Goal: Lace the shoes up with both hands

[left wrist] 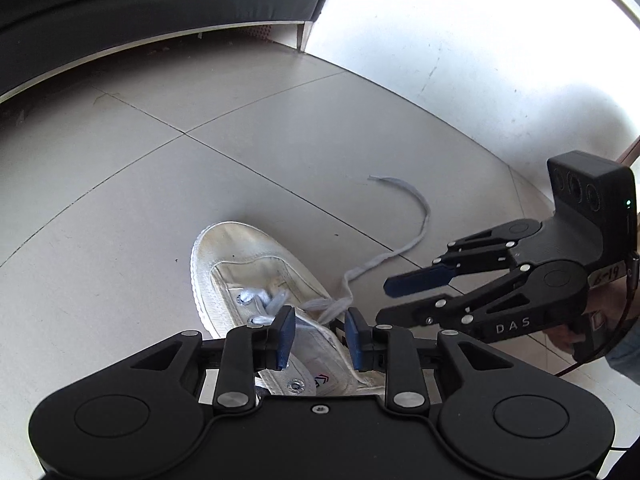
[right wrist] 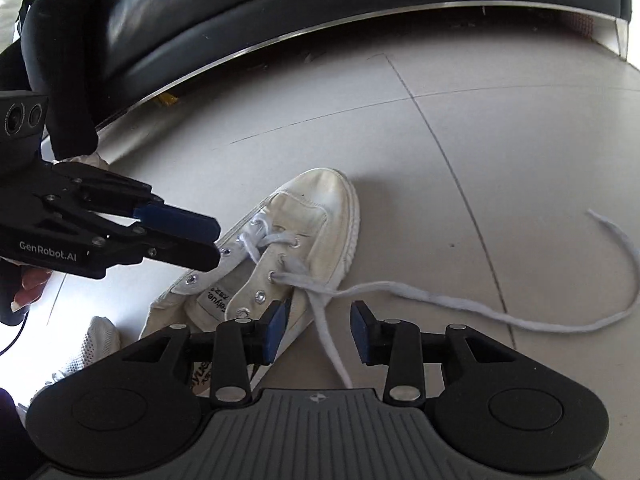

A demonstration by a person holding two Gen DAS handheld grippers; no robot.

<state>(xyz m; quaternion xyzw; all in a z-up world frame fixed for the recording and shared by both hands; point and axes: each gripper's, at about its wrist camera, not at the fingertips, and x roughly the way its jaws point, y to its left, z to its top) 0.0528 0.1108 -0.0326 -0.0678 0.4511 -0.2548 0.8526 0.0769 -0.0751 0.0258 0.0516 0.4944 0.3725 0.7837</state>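
- A white canvas low-top sneaker [right wrist: 304,220] with a ribbed rubber sole lies on the pale grey tiled floor [left wrist: 280,120], toe pointing away from the cameras toward a black leather sofa [right wrist: 280,12] with a metal trim along its base.
- Its pale grey-white flat shoelace [right wrist: 440,300] is threaded through only the front eyelets (the metal eyelets nearer the ankle are bare); a crossing sits over the tongue.
- From the eyelet on the right side of the shoe, one long lace end runs across the floor to the right and curls up into a hook shape, its tip lying loose on the tile.
- A second, shorter strand drops from the same area toward the right wrist camera, passing through the gap of the right gripper [right wrist: 318,330].
- The right gripper, black with blue pads, has its jaws parted; the strand lies between them, but neither pad presses on it, so it is released.
- The left gripper [left wrist: 320,338], of the same black-and-blue make, hovers over the shoe's ankle opening with a narrower gap between its pads; it grasps nothing, and the lace crossing lies just beyond its tips.
- In the right wrist view, the left gripper's tips sit just beside the shoe's left eyelet row.
- A hand [right wrist: 30,284] holds the left gripper's handle.
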